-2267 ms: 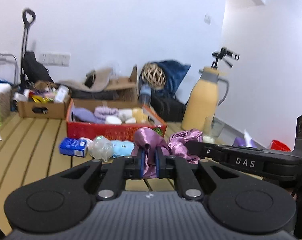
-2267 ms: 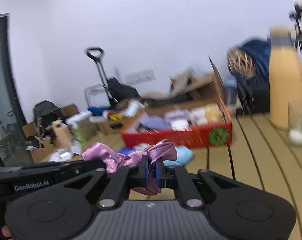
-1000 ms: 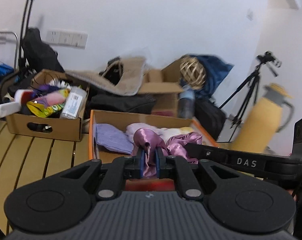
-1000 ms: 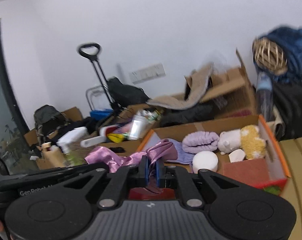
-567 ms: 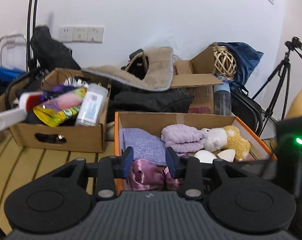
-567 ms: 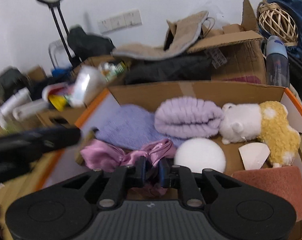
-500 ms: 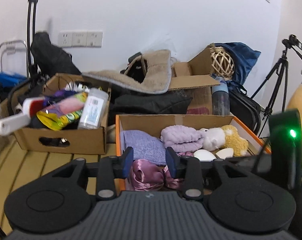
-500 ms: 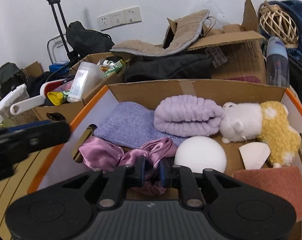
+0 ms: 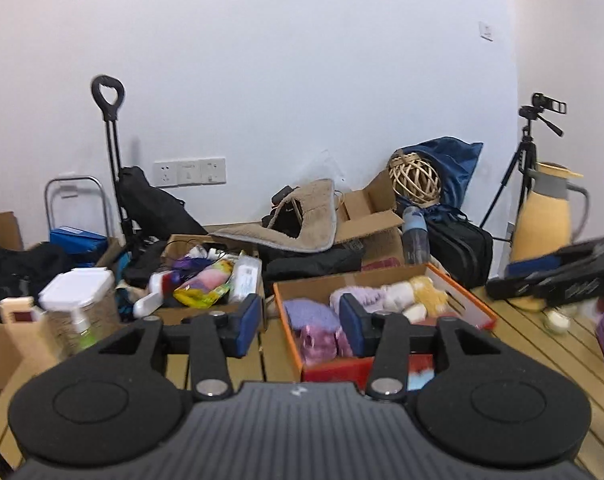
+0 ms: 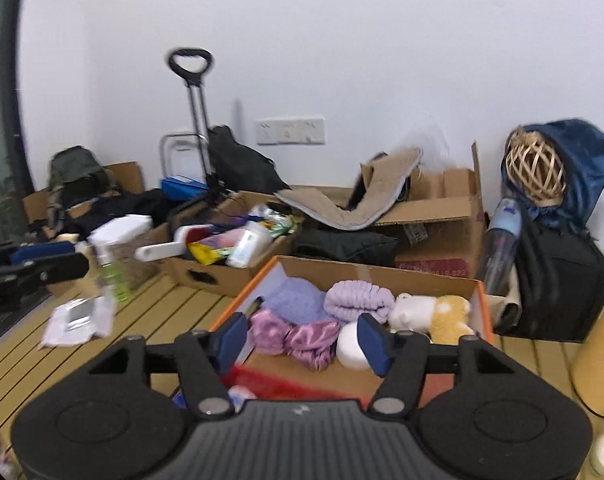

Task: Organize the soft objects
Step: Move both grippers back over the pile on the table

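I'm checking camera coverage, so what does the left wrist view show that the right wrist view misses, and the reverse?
Only the left wrist view shows the tripod and the whole yellow jug; the right gripper crosses its right edge.

Only the right wrist view shows the white papers on the table, a dark window frame, and the left gripper at its left edge.

Both show the red box with the pink satin cloth lying inside, the plush toy, and open jaws holding nothing.
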Motion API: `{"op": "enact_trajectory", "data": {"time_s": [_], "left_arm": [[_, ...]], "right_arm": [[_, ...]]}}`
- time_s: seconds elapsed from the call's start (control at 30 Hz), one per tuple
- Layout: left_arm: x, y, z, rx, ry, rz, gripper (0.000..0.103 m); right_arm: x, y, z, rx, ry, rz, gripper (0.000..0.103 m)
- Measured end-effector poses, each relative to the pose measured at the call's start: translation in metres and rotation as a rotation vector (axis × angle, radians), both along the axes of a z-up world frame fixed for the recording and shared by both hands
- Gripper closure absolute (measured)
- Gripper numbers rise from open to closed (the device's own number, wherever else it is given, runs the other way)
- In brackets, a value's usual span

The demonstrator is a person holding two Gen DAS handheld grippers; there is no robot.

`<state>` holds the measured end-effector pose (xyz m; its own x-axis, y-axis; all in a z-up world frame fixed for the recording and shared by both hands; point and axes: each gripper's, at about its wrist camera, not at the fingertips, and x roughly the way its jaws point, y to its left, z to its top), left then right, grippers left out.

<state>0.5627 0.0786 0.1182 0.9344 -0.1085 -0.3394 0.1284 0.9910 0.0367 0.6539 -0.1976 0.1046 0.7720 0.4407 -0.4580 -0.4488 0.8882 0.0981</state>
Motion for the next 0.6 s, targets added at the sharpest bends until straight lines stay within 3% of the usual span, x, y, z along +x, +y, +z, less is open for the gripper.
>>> {"op": "enact_trajectory", "data": {"time_s": [0.07, 0.2, 0.43, 0.6], "left_arm": [[-0.035, 0.001, -0.007, 0.012, -0.011, 0.006, 0.049], [-0.105, 0.000, -0.028, 0.008, -0.059, 0.072, 0.030], [-0.213, -0.012, -0.062, 0.008, -0.101, 0.066, 0.005], [-0.262, -0.017, -0.081, -0.046, -0.093, 0.102, 0.004]], "right_arm": [[-0.042, -0.014, 0.007, -0.003, -0.025, 0.002, 0.037], [-0.117, -0.032, 0.012, 0.008, -0.078, 0.003, 0.023], [-0.247, -0.042, -0.022, 0.017, -0.115, 0.013, 0.019], [-0.310, -0.040, -0.060, 0.059, -0.083, -0.019, 0.017]]}}
